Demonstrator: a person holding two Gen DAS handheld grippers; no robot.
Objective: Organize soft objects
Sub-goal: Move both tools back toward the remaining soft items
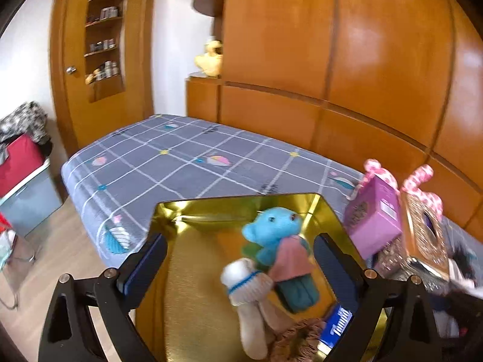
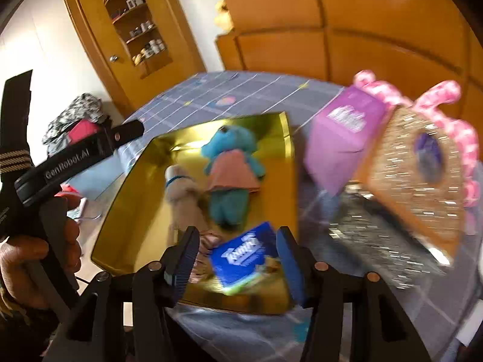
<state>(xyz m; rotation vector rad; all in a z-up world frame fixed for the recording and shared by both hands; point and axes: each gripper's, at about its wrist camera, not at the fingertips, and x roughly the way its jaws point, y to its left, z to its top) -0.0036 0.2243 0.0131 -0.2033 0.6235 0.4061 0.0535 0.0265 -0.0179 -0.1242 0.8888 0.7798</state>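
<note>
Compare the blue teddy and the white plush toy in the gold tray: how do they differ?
The blue teddy is bright blue and wears a pink dress; the white plush toy is cream-white with a blue stripe. The teddy looks bulkier, the white toy slimmer. The teddy lies nearer the tray's middle, the white toy on its left in the right wrist view. Both lie side by side in the gold tray, touching.

Blue plush bear [image 2: 231,175], white sock [image 2: 181,193] (touching), blue tissue pack [image 2: 244,255] in gold tray [image 2: 126,199]

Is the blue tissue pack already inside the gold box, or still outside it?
Inside. The blue tissue pack lies on the floor of the gold box, near its closest wall, beside the blue teddy; the right gripper is open around it.
</note>
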